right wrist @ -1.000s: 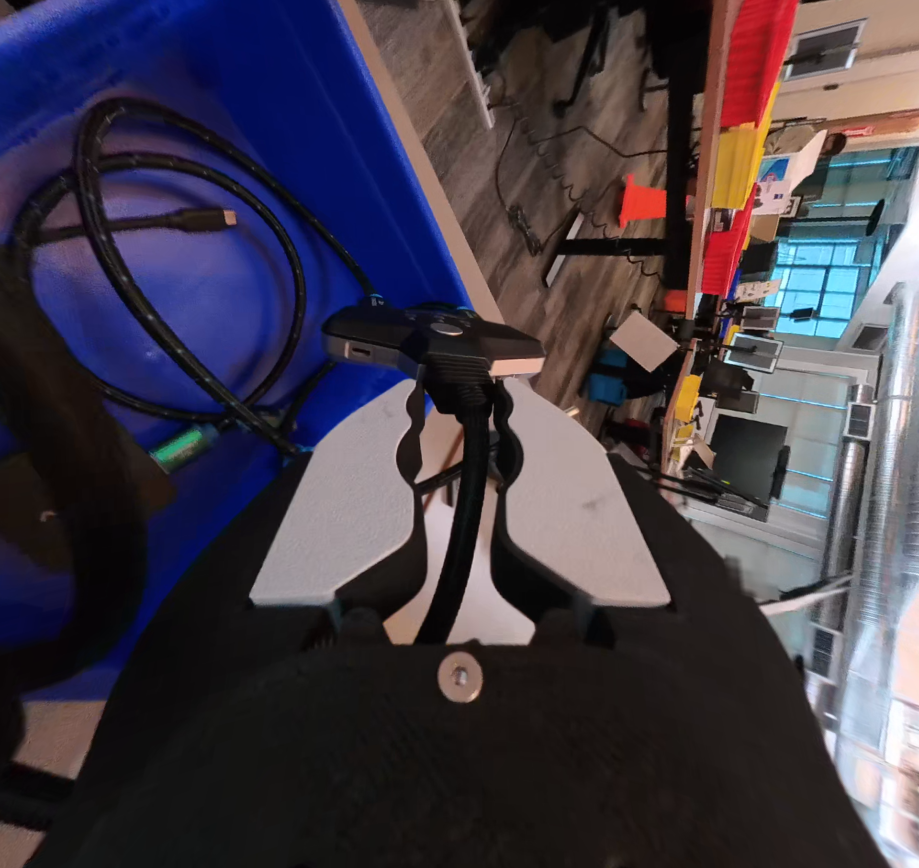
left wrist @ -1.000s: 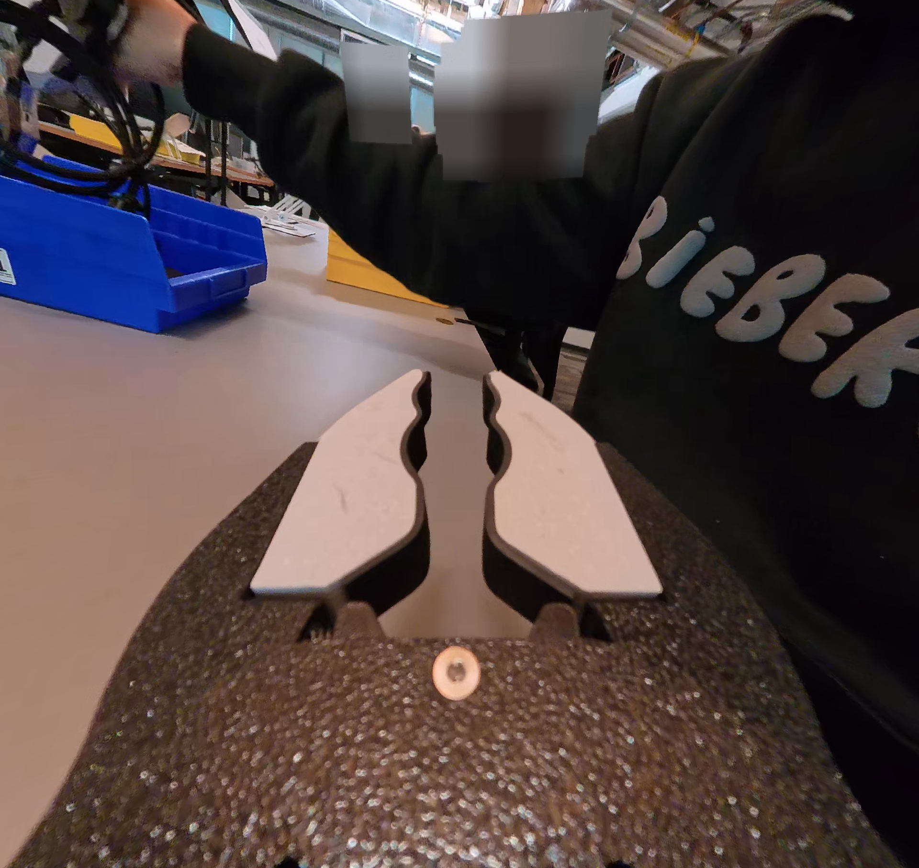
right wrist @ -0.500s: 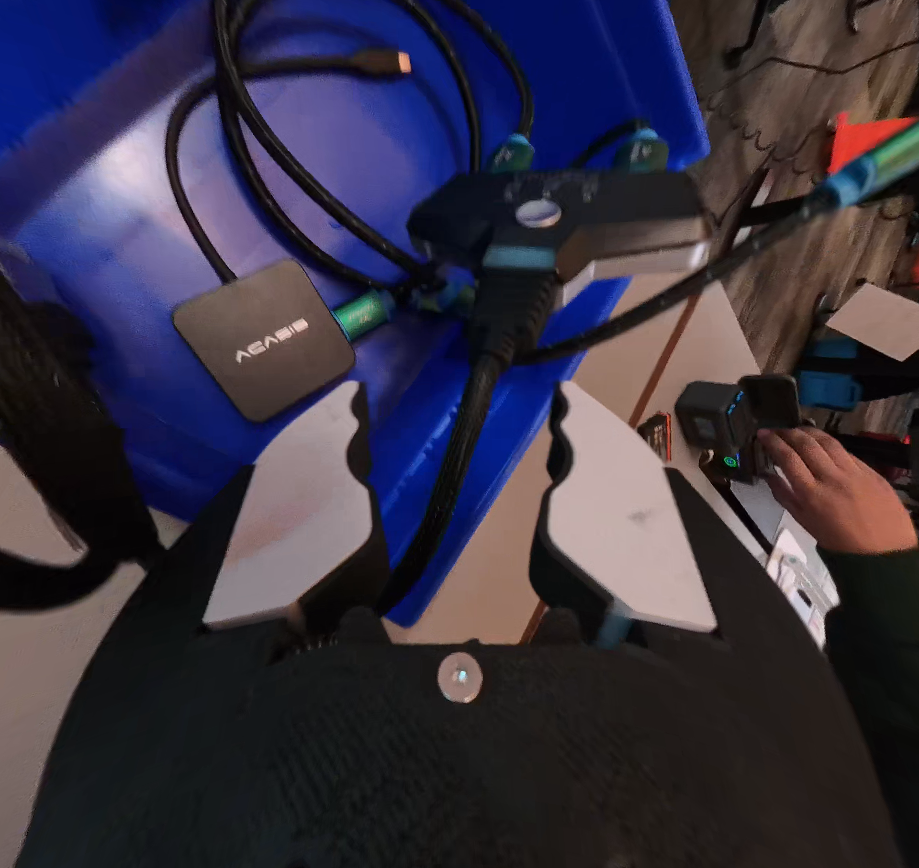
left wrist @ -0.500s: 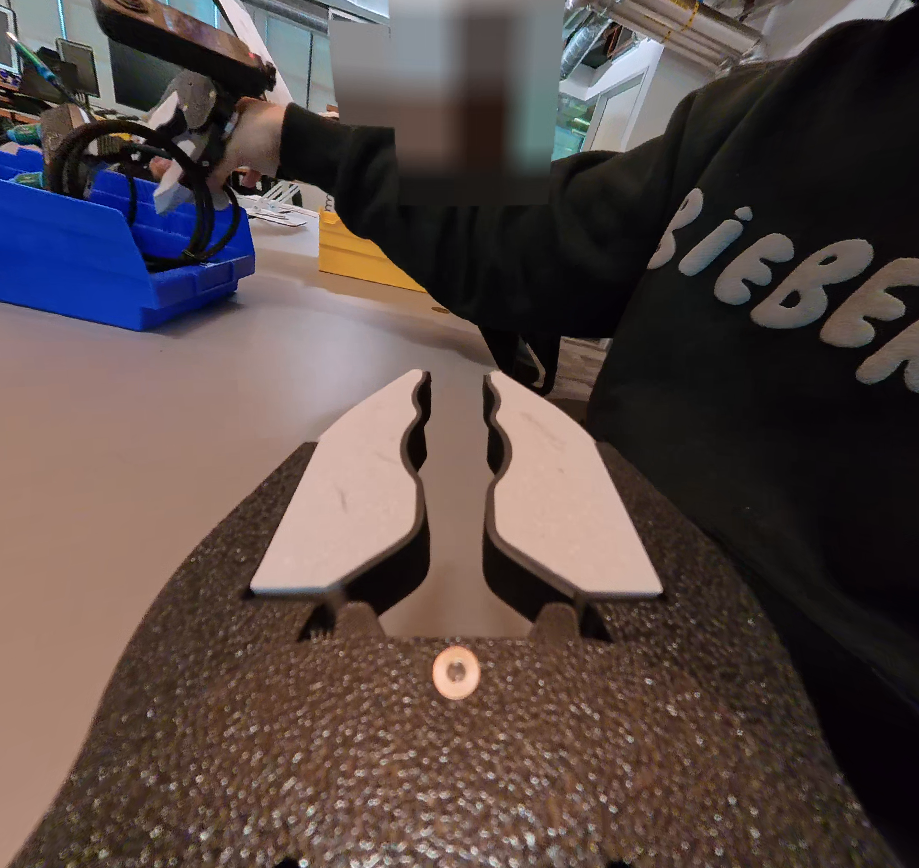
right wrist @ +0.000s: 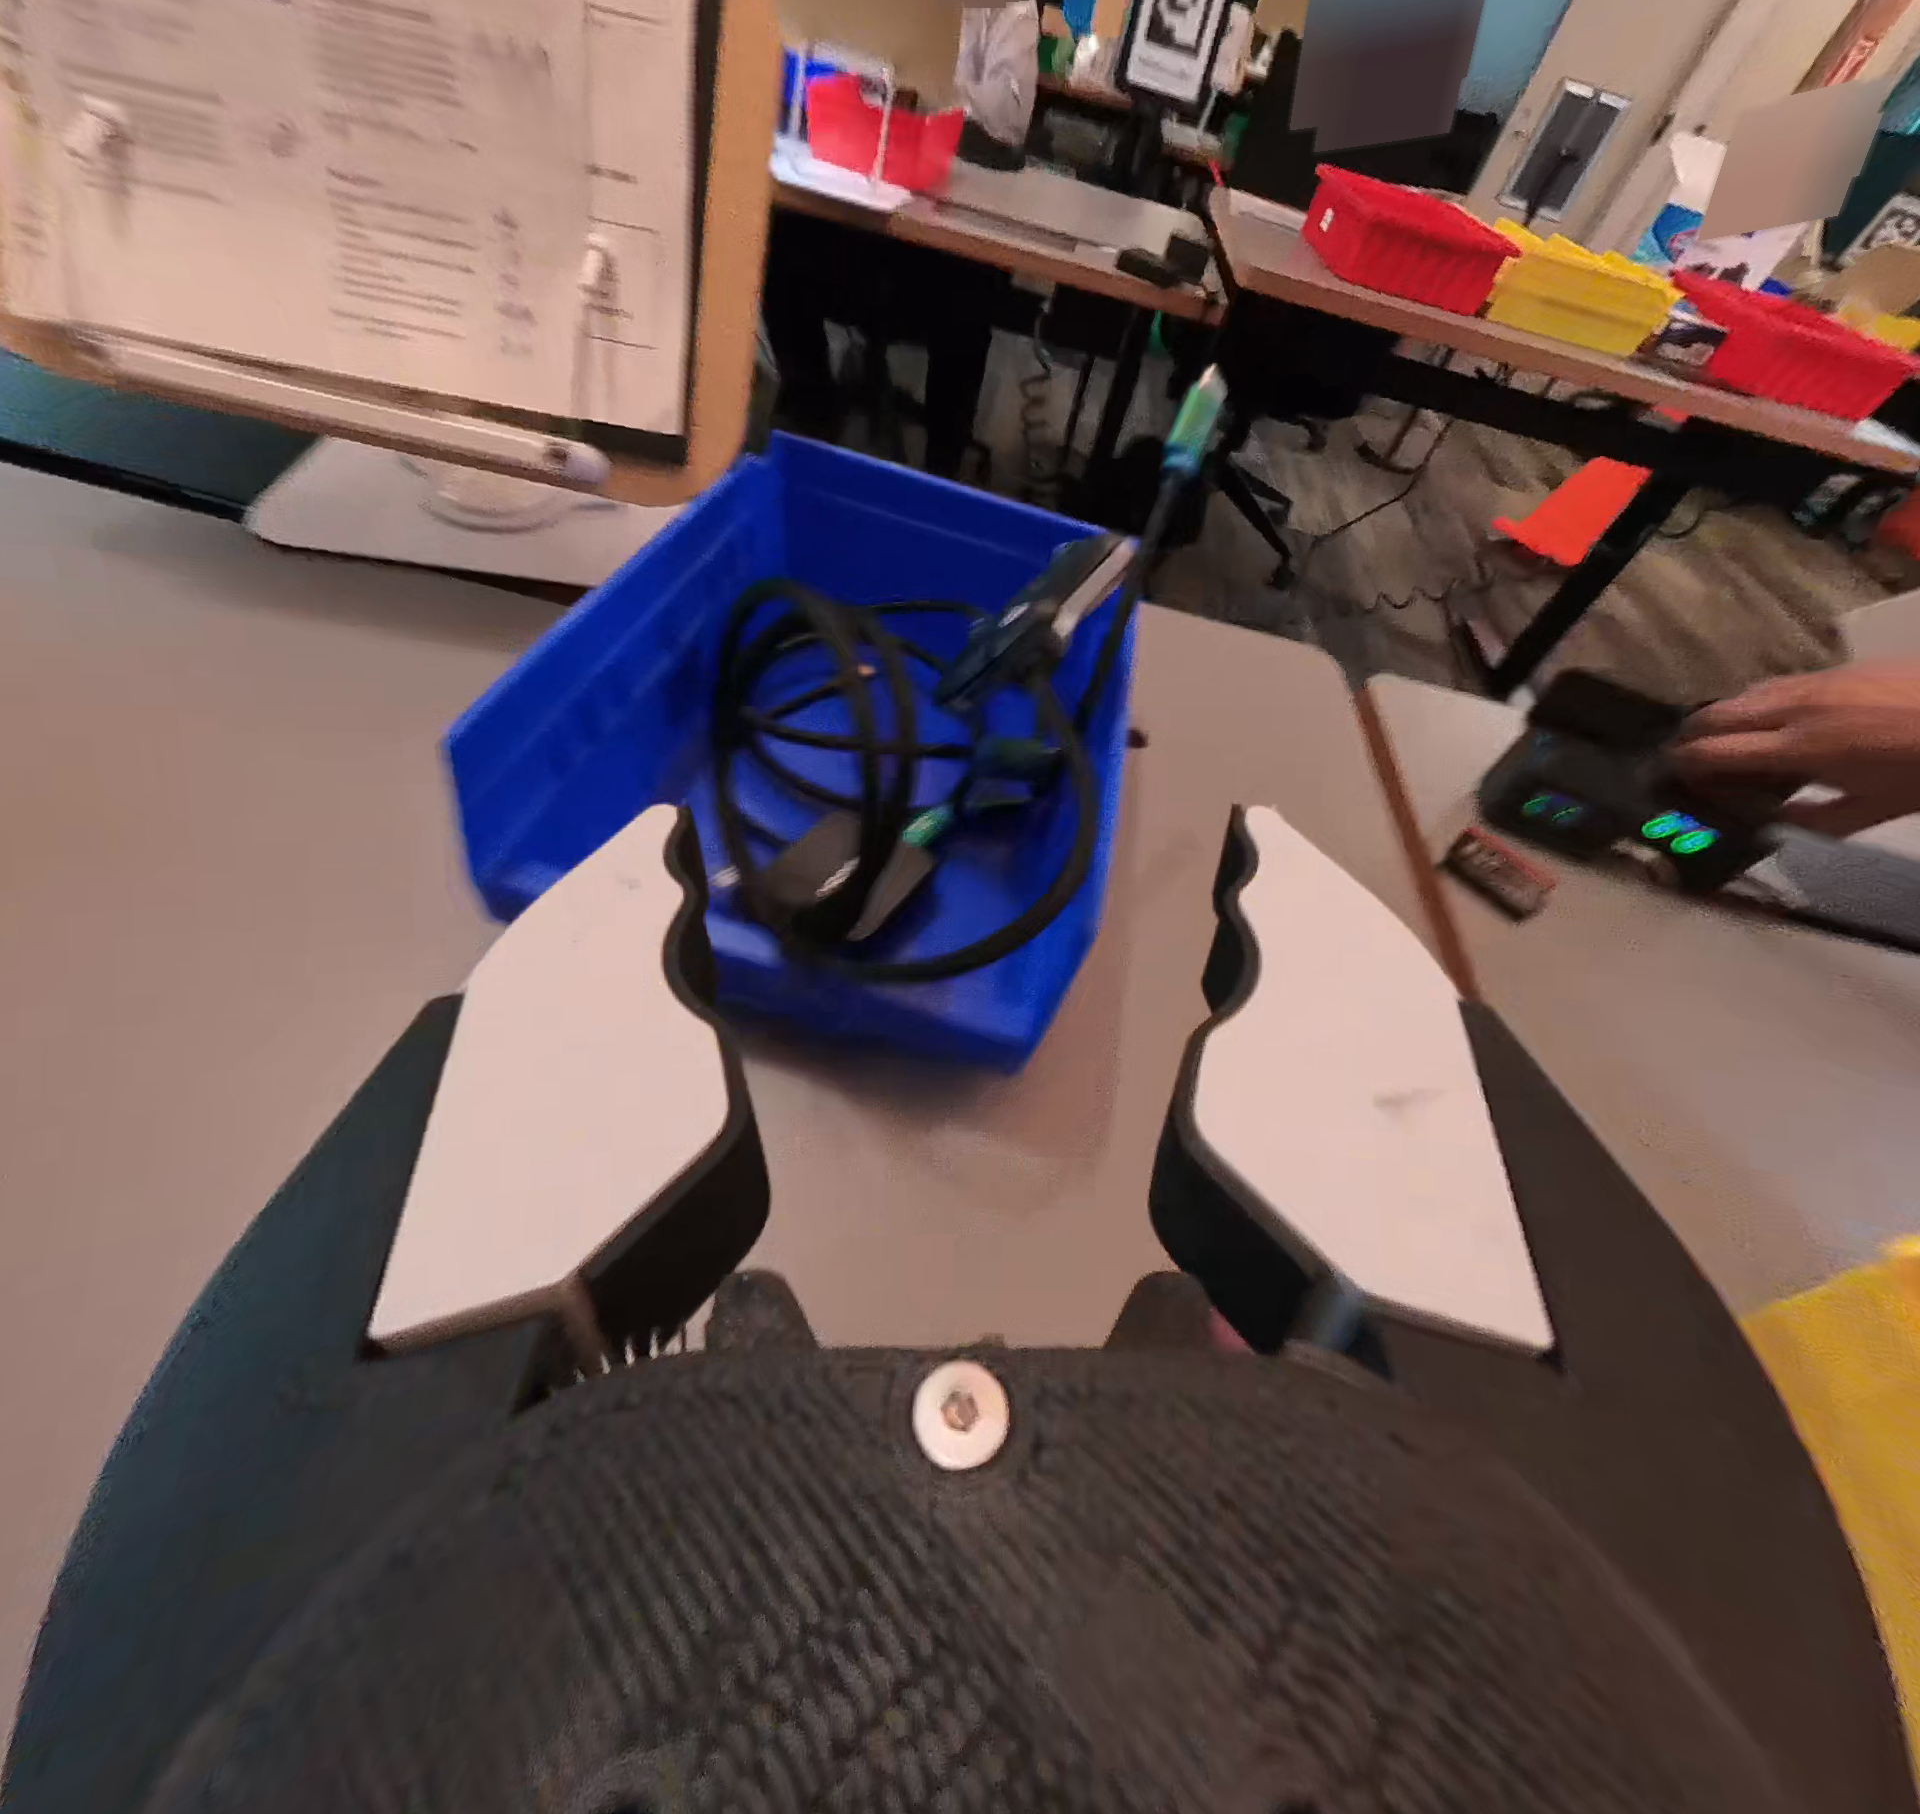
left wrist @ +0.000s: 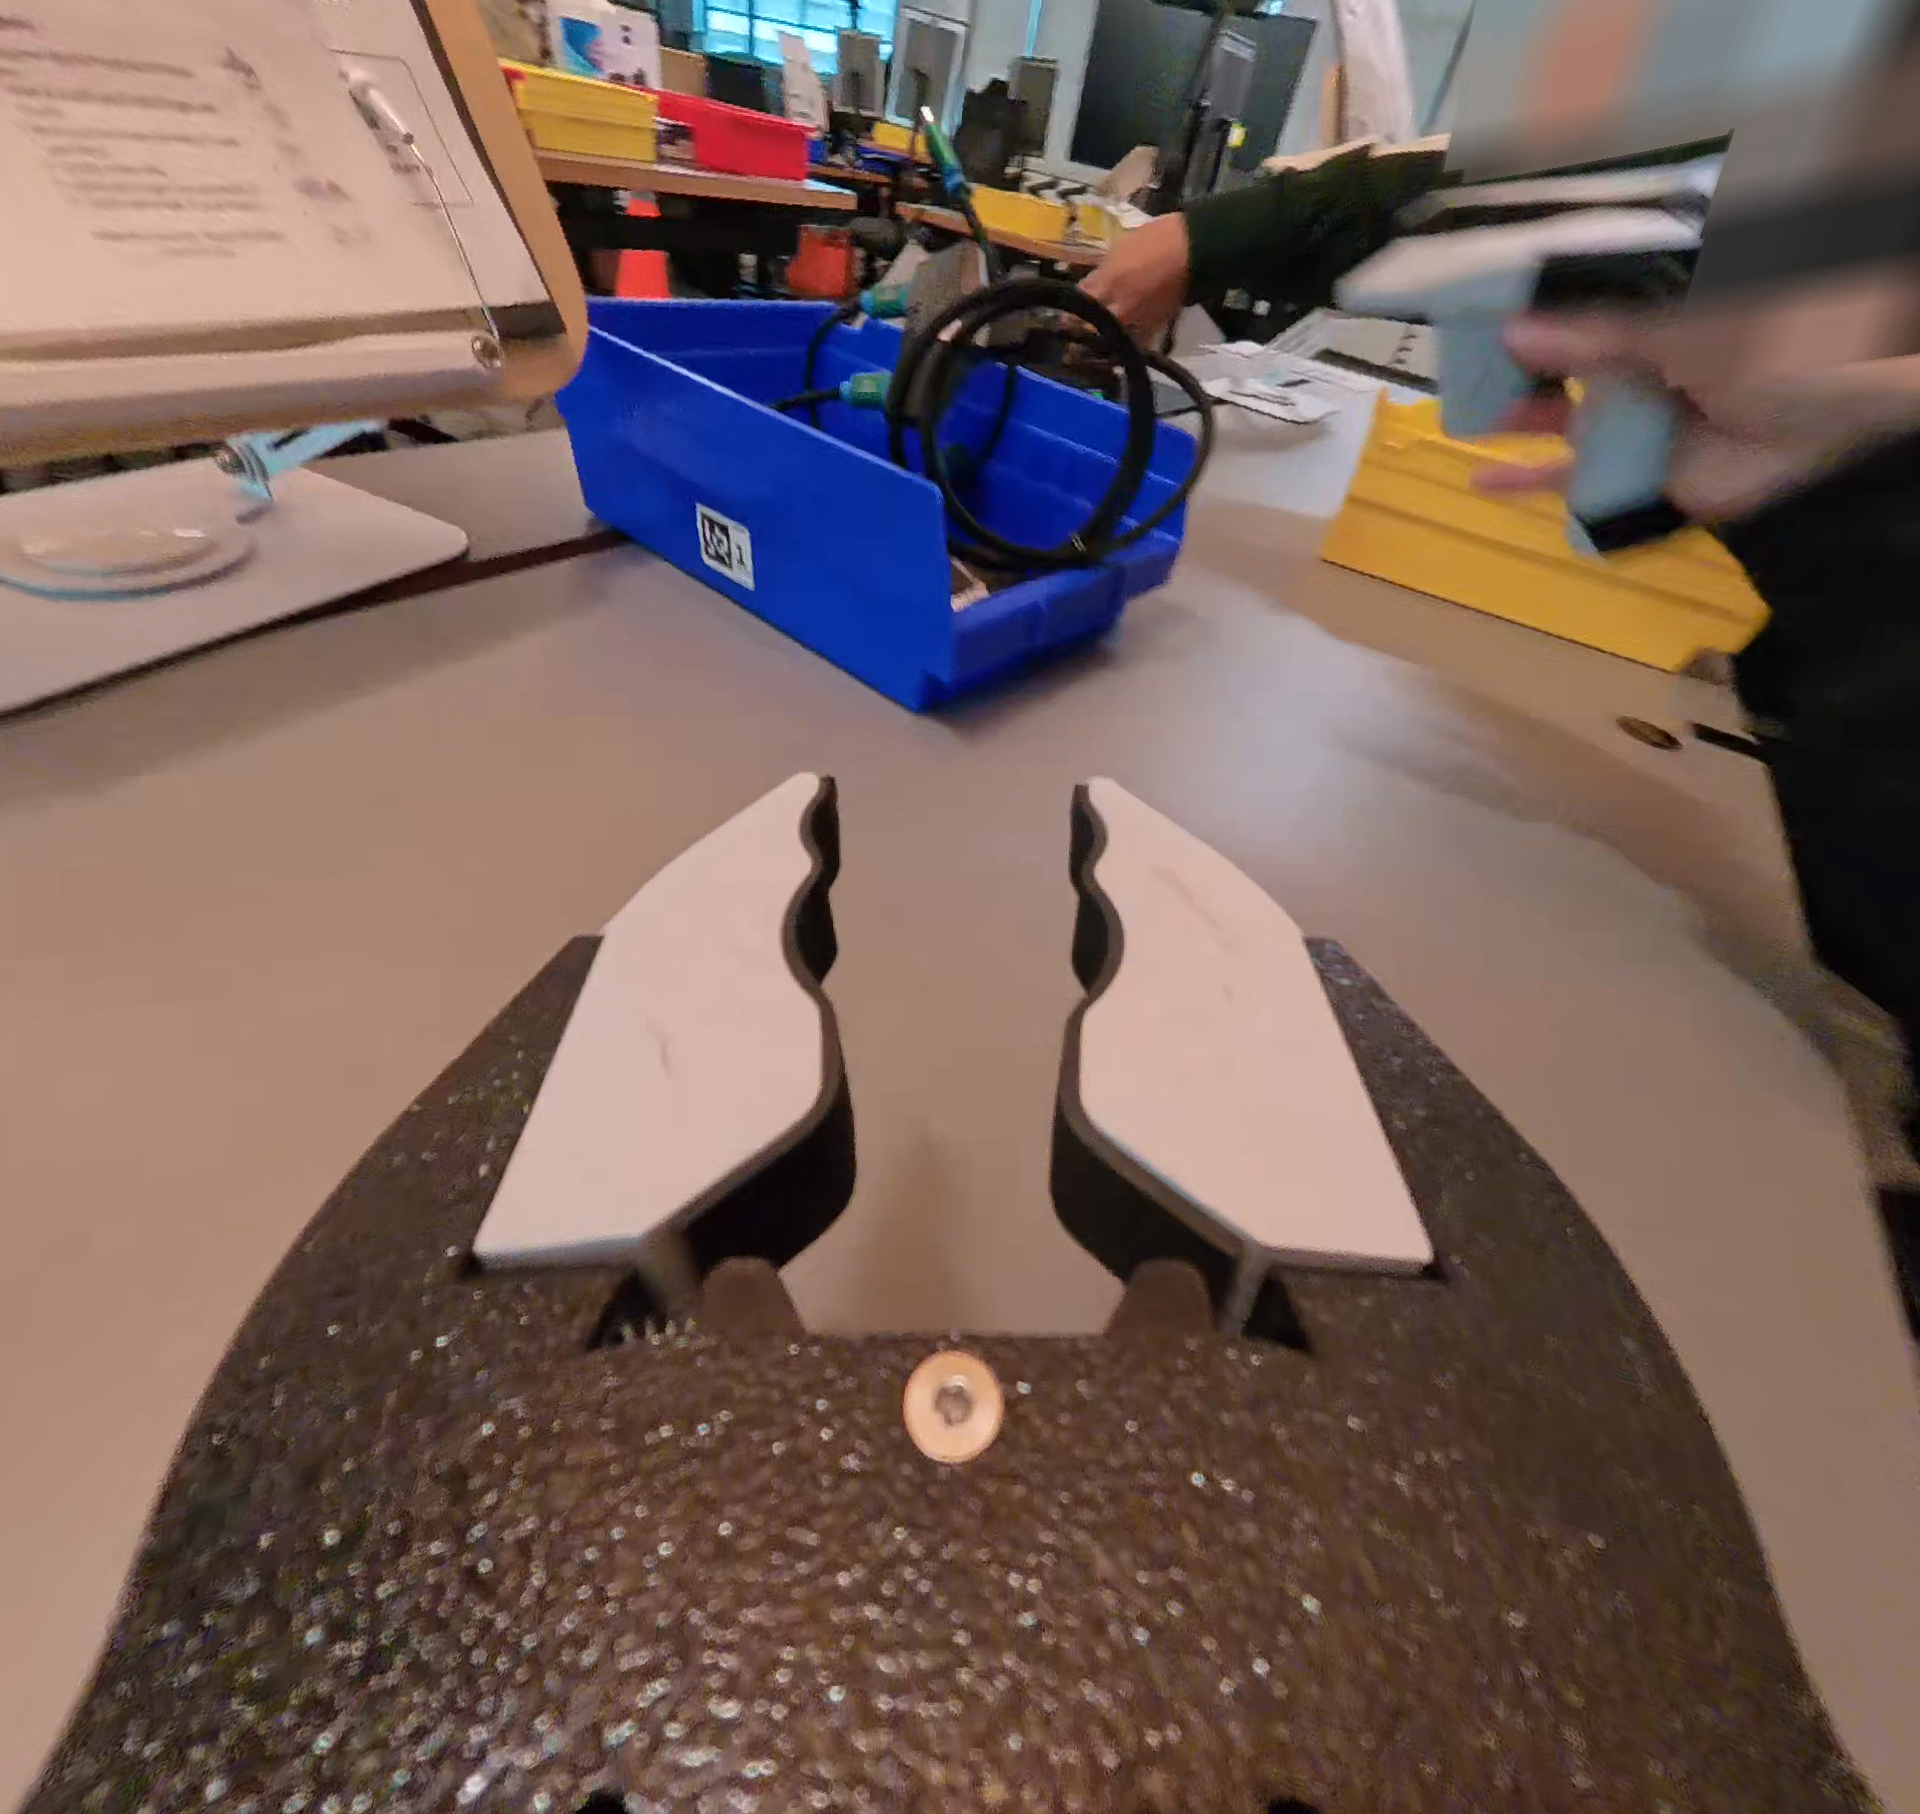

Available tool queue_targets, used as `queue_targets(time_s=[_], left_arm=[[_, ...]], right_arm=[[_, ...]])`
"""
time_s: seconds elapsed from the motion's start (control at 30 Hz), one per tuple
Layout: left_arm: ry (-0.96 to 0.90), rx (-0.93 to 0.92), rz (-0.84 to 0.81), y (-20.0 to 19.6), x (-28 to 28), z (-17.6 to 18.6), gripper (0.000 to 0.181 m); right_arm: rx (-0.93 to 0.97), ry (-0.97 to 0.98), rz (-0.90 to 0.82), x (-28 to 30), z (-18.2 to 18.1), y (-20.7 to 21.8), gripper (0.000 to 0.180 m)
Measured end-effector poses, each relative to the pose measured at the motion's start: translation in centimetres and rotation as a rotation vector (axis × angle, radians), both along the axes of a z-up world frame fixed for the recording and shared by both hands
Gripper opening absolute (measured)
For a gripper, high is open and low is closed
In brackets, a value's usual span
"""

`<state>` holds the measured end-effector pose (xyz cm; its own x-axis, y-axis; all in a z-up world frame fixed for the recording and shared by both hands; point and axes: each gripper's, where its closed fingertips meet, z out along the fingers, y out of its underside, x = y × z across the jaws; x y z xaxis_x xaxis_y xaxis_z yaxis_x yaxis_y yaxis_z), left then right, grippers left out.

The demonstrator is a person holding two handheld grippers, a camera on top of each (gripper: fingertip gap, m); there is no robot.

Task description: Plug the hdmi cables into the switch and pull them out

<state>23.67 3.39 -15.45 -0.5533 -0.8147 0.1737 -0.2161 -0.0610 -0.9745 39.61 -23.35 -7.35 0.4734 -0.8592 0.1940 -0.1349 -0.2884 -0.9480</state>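
Black braided HDMI cables lie coiled in a blue bin. The black switch leans on the bin's far right edge with a cable plugged into it. One green-tipped plug sticks up above the bin. A small black box lies in the bin. My right gripper is open wide and empty, short of the bin. My left gripper is open and empty over the grey table, facing the bin and its cables.
A document stand rises at the left, also in the right wrist view. A yellow bin sits at the right. Another person's hand rests on a black device with green lights. The hand holding the right gripper is blurred.
My right gripper opened, let go of the switch's cable and drew back from the bin; the switch now rests in the bin. My left gripper swung toward the bin and opened wider.
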Motion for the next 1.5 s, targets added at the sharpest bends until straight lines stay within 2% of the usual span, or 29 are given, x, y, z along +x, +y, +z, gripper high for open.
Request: queue_targets(time_s=[0.1, 0.17, 0.23, 0.33, 0.47, 0.57, 0.7, 0.77, 0.87, 0.97, 1.1, 1.23, 1.37, 1.5], left_arm=[[0.006, 0.05, 0.051, -3.6, 5.5, 0.2, 0.061], [0.026, 0.106, 0.083, -6.0, 9.3, -0.3, 0.065], [0.053, 0.139, 0.148, -7.8, 13.2, -0.6, 0.071], [0.114, 0.192, 0.24, -9.4, 18.0, -1.5, 0.072], [0.175, 0.211, 0.245, -11.1, 20.3, -3.1, 0.061], [0.195, 0.232, 0.265, -10.9, 20.8, -4.2, 0.036], [0.244, 0.194, 0.269, -10.5, 21.1, -5.3, 0.041], [0.265, 0.183, 0.294, -10.1, 21.0, -5.4, 0.025], [0.252, 0.249, 0.376, -8.2, 20.1, -5.2, 0.013], [0.253, 0.267, 0.37, -6.9, 17.5, -5.1, 0.009], [0.245, 0.288, 0.313, -4.9, 11.5, -5.1, 0.007], [0.244, 0.267, 0.263, -0.9, 5.0, -5.0, 0.003], [0.251, 0.244, 0.266, 3.7, -0.7, -4.9, 0.002], [0.234, 0.213, 0.344, 7.5, -4.8, -4.7, 0.002]], right_arm=[[0.11, -0.003, 0.003, -4.1, -3.4, 0.4, 0.091], [0.123, 0.02, -0.026, -5.7, -5.5, -0.1, 0.092], [0.158, 0.027, -0.074, -6.1, -6.0, -0.9, 0.092], [0.243, -0.008, -0.078, -6.8, -4.3, -1.4, 0.09], [0.26, 0.016, -0.022, -7.5, -4.8, -1.0, 0.089], [0.237, 0.037, -0.02, -7.6, -5.6, -1.2, 0.089], [0.236, 0.045, 0.016, -8.1, -5.6, -0.6, 0.088], [0.223, 0.047, 0.007, -8.2, -5.7, -0.6, 0.089], [0.219, 0.03, 0.049, -8.9, -4.9, 0.4, 0.088], [0.189, 0.006, 0.079, -9.6, -4.1, 1.4, 0.088], [0.169, -0.021, 0.119, -10.9, -2.5, 2.6, 0.088], [0.182, -0.058, 0.235, -13.6, 0.1, 5.7, 0.083], [0.169, -0.037, 0.395, -16.8, 2.2, 12.2, 0.078], [0.155, 0.015, 0.608, -17.5, 6.3, 23.0, 0.087]])
